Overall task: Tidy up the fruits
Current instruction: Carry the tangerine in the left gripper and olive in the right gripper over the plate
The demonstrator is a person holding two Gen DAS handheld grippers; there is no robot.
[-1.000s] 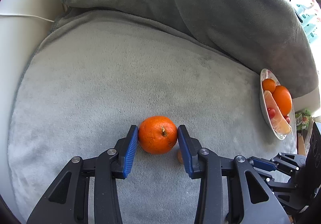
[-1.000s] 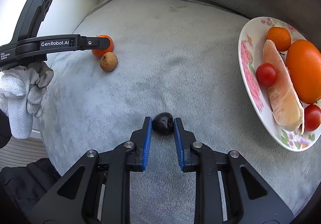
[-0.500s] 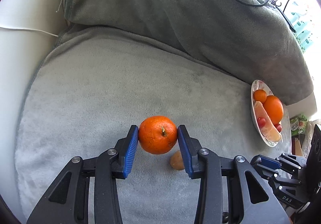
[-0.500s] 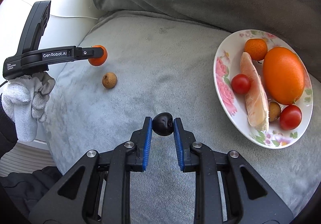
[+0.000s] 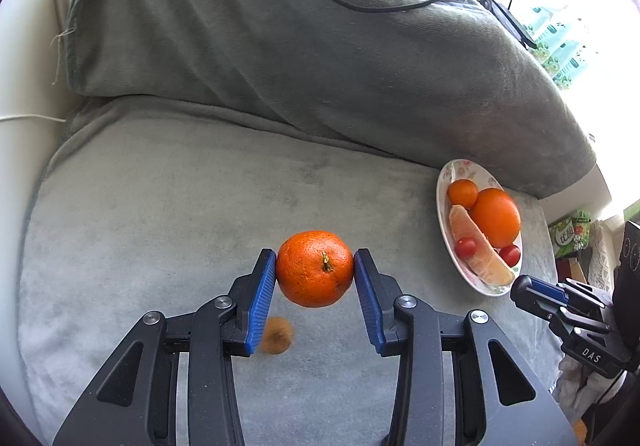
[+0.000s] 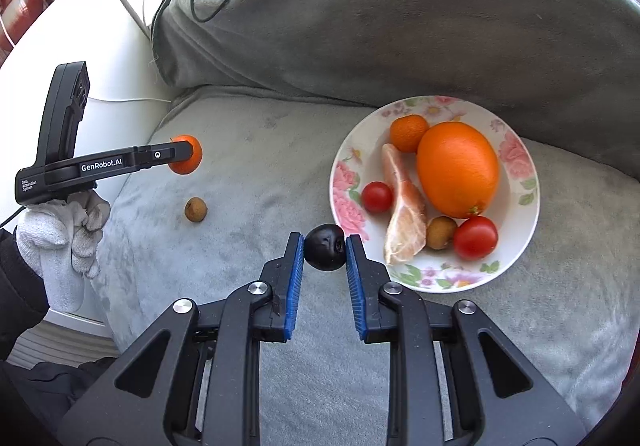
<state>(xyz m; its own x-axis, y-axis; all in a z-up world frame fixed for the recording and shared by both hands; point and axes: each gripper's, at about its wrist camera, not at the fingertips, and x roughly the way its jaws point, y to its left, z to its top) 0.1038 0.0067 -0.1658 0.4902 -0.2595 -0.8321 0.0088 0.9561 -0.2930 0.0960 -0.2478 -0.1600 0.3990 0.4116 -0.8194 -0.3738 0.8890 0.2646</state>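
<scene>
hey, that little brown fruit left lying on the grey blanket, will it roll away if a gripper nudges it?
Probably a little. The brown fruit looks round and small, so a nudge could roll it. The blanket looks plush, which should stop it soon. It likely weighs little, so pinch it gently.

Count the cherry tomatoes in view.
2, both on the plate: one left of the grapefruit wedge, one below the big orange. More could be hidden behind the fruit.
</scene>
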